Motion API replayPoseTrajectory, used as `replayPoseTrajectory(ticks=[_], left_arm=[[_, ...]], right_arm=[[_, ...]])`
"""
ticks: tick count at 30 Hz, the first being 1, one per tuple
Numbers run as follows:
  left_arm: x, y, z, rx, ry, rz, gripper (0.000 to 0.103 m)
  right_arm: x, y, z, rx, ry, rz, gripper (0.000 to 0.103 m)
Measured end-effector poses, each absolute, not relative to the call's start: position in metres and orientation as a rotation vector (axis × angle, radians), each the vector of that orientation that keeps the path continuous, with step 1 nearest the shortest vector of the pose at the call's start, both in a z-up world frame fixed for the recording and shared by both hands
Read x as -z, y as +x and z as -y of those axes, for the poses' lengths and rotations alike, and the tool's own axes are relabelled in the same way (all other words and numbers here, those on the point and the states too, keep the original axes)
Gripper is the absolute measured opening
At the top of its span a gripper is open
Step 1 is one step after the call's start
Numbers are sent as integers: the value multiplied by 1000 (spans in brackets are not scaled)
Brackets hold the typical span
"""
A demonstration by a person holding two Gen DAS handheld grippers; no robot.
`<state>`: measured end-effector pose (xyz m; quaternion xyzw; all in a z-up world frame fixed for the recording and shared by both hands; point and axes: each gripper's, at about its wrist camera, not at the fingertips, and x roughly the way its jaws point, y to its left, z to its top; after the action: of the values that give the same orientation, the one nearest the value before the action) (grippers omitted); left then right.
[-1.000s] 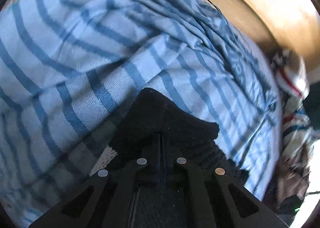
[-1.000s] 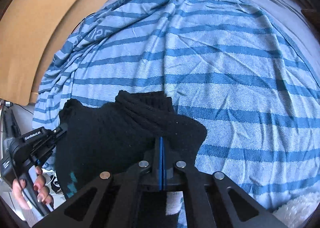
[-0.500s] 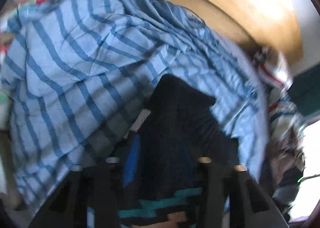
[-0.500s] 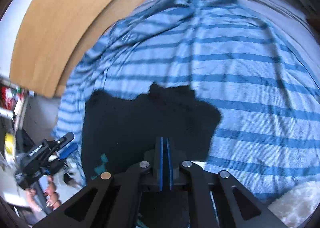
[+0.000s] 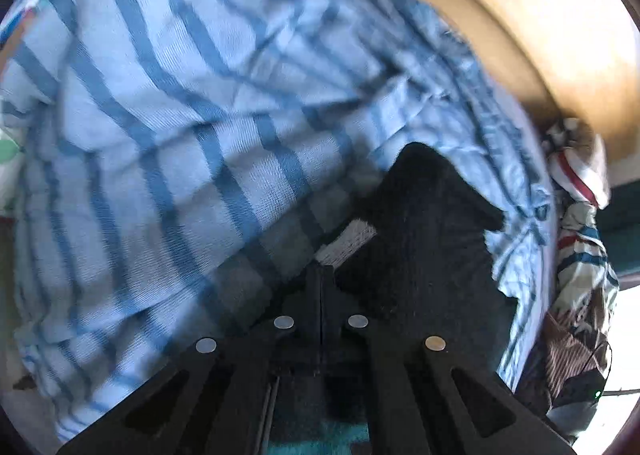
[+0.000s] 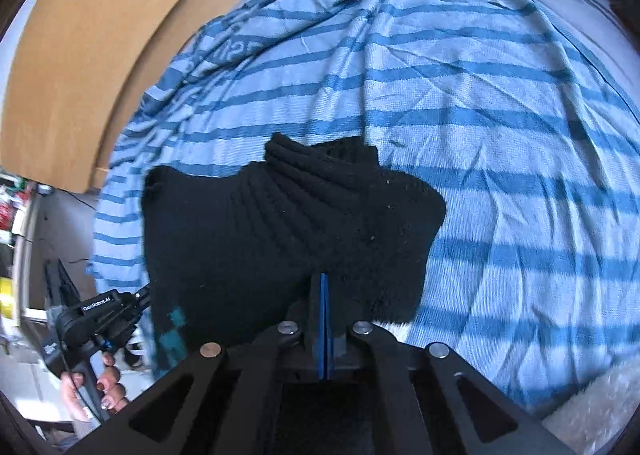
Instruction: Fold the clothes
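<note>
Black knit sweater (image 6: 288,223) hangs ahead of both pairs of fingers, over the striped blue sheet (image 6: 480,95). We find our right gripper (image 6: 323,287) pinched tight on its edge, our left gripper (image 5: 321,275) likewise.

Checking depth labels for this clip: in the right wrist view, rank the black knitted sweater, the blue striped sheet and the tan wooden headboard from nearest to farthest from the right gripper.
1. Black knitted sweater: pinched in the shut right gripper, directly ahead.
2. Blue striped sheet: spread beyond and to the right of the sweater.
3. Tan wooden headboard: upper left, past the sheet's far edge.
</note>
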<state>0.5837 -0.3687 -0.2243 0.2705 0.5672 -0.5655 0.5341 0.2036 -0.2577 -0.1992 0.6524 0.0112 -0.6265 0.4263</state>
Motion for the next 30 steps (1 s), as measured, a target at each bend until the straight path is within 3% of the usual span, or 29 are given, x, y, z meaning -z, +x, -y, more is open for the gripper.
replayPoseTrajectory(ticks=[8,11,16,22,26,30], left_arm=[[231,561,344,1323,881,-1254,1],[242,568,345,1307,844,-1295,1],[239,586,334,1320,717,-1377,2],[220,621,282,1264,473,-1429,1],[215,630,257,1245,333,-1514,1],[216,622,251,1099,414,-1449,1]], right_arm=[[182,254,248,1531,1553,-137,6],[197,255,248,1547,1585,-146,0],[205,249,247,1516,1612,-126,0],[193,255,241,1475,1596,-121,10],[179,271,257,1414,1543,-188,10],[147,292,308,1385,1377,-367,11]])
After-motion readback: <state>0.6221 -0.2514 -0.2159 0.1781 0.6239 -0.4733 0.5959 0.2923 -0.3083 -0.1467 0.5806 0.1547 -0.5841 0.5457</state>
